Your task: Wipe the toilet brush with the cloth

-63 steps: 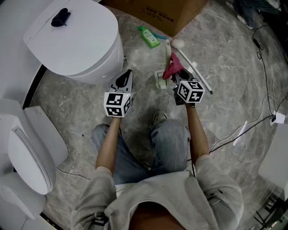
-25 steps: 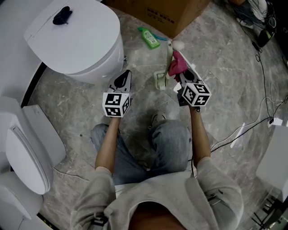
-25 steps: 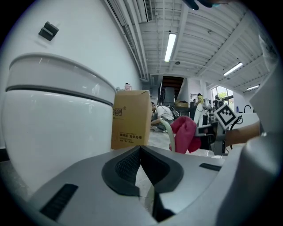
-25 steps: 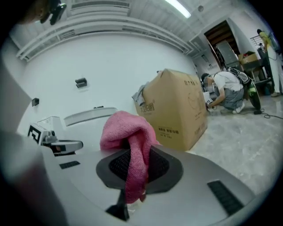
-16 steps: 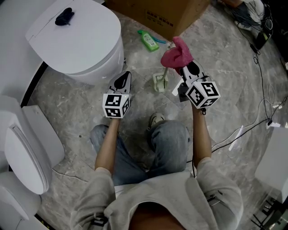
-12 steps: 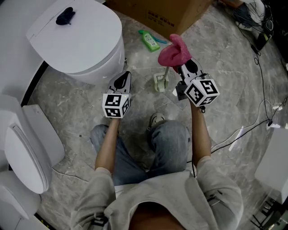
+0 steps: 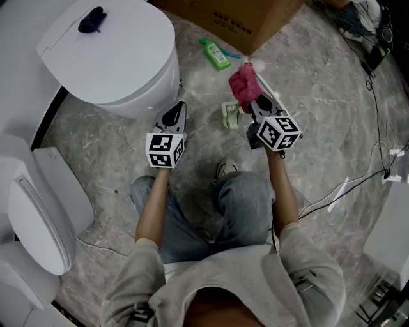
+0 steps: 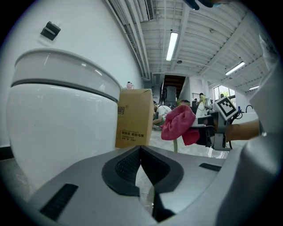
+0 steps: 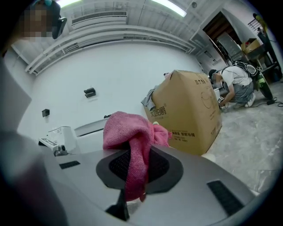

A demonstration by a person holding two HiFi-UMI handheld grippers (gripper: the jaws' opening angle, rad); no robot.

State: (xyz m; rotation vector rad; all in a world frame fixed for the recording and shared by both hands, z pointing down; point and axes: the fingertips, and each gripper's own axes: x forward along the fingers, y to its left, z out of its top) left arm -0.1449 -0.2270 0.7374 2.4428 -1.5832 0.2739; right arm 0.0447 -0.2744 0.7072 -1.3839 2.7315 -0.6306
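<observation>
One cloth (image 7: 241,83) (right gripper (image 7: 252,104)) near box (image 7: 223,16) corner

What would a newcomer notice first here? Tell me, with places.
The pink cloth stands out, clamped in the right gripper by the toilet brush on the floor ahead. The big white toilet fills the upper left, with the left gripper shut and empty beside it. A cardboard box sits at the top.

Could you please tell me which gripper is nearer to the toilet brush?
Right. The right gripper, clamping the cloth, is beside the toilet brush; the left gripper hangs well off to its left.
</observation>
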